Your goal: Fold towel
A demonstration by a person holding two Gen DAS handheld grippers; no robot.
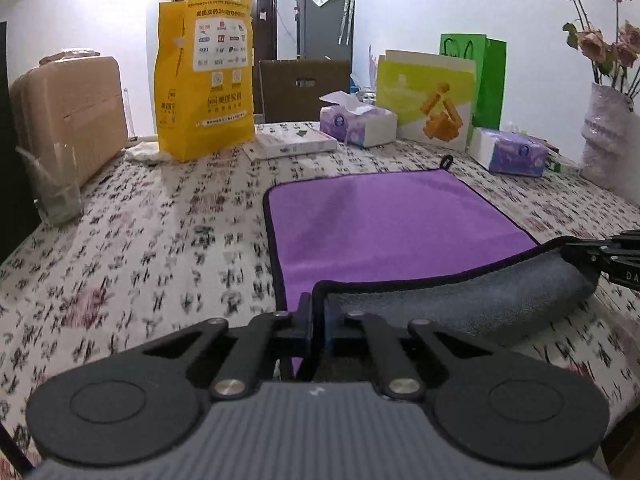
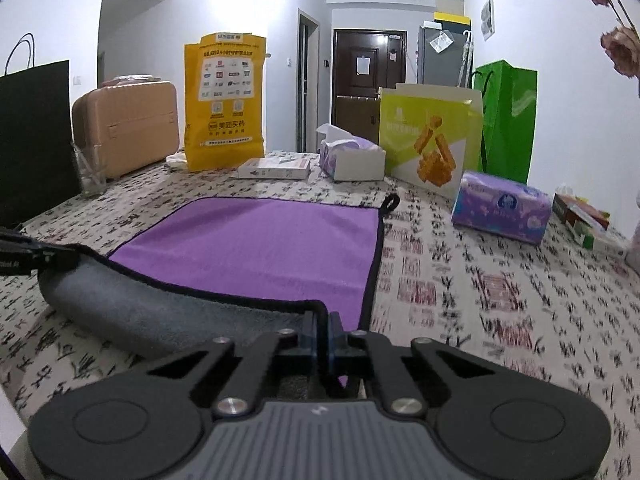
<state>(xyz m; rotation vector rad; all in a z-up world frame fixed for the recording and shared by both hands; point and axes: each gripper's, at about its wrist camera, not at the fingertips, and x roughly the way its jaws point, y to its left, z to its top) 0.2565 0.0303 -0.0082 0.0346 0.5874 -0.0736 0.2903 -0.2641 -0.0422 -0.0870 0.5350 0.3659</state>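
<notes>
Purple towel (image 1: 380,220), grey underside rolled over near edge

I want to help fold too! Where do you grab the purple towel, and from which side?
Grab the towel at its two near corners, coming from the near edge, as the left gripper and right gripper do here. The far edge lies flat on the table, so lifting the near hem rolls the grey underside up and over.
</notes>
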